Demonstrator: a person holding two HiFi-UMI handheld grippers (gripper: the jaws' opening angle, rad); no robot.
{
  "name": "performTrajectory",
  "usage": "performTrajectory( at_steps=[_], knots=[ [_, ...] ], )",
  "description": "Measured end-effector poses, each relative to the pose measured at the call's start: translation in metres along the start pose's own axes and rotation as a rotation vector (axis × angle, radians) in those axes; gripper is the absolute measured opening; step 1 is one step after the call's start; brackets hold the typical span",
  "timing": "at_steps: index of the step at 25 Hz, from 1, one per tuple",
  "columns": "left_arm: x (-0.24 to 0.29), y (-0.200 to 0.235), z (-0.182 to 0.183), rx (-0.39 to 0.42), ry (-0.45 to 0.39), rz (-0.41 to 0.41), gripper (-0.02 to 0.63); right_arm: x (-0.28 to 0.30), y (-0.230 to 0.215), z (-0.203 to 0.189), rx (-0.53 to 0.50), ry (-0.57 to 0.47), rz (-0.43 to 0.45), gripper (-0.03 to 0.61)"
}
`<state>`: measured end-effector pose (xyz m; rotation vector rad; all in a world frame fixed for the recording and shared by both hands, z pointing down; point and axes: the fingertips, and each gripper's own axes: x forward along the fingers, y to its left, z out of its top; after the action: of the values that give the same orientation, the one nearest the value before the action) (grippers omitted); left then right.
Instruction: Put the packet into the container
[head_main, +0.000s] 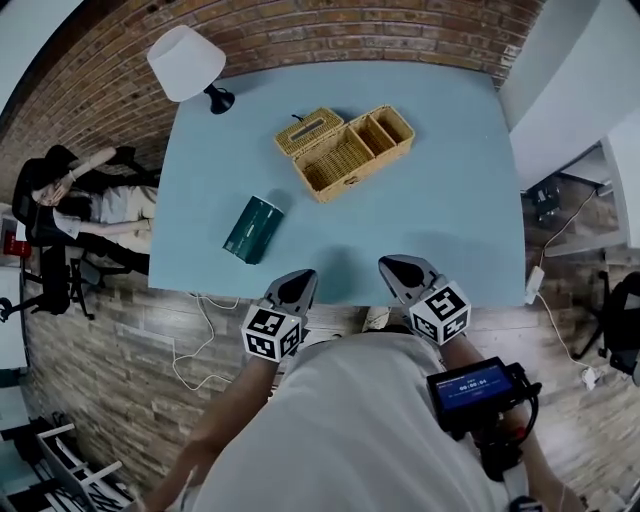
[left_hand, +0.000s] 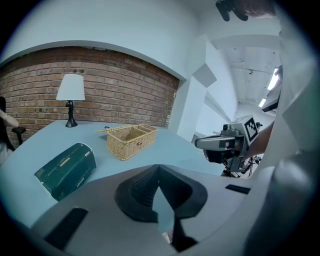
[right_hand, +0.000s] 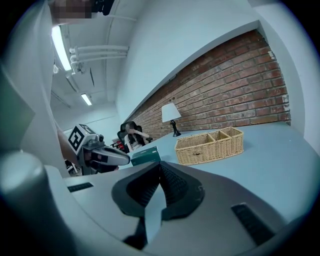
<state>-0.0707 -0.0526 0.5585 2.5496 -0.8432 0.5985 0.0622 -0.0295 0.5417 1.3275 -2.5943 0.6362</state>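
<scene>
Evidently nothing is grasped yet: the left gripper (head_main: 297, 288) and right gripper (head_main: 402, 272) hover at the surface's (head_main: 460, 210) near edge, jaws closed together and empty. The packet (head_main: 253, 229) lies flat nearer the left one, well apart from the open container (head_main: 350, 150).

everything's looking evenly lit here, cool and kinda flat, nothing's coming out dim. the ceiling light strips (right_hand: 59, 47) are blowing out to pure white in the right gripper view, and more are glowing at the far right of the left one. the table (head_main: 440, 200) is catching only soft shadows: a faint one is sitting next to the packet (head_main: 252, 229) and another by the basket (head_main: 345, 150). fisheye is bending the brick wall (left_hand: 100, 100) into an arc, and the corners are going black. the left hand-held gripper (left_hand: 159, 167) is looking a bit soft up close.
</scene>
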Motion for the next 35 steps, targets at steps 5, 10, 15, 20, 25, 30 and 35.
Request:
performTrajectory(
  at_steps=[5,10,15,20,25,30,35],
  knots=[
    [0.014,0.006,0.010,-0.006,0.011,0.024,0.011,0.004,-0.018,0.007,0.012,-0.009,0.014,0.009],
    [0.019,0.015,0.019,-0.009,0.002,0.043,0.011,0.013,-0.028,0.019,-0.006,-0.014,0.025,0.009],
    [0.025,0.025,0.025,-0.004,0.003,0.043,0.011,0.019,-0.034,0.025,-0.015,-0.013,0.019,0.009],
    [0.031,0.035,0.024,0.012,0.026,0.020,0.011,0.027,-0.034,0.023,-0.005,-0.008,0.002,0.009],
    [0.041,0.042,0.020,0.035,0.060,0.002,0.011,0.034,-0.040,0.014,0.016,0.001,-0.009,0.009],
    [0.041,0.059,0.014,0.059,0.111,-0.009,0.012,0.045,-0.036,0.012,0.035,0.008,-0.030,0.009],
    [0.037,0.088,0.001,0.064,0.200,0.027,0.012,0.059,-0.029,0.007,0.054,0.019,-0.018,0.009]
  ],
)
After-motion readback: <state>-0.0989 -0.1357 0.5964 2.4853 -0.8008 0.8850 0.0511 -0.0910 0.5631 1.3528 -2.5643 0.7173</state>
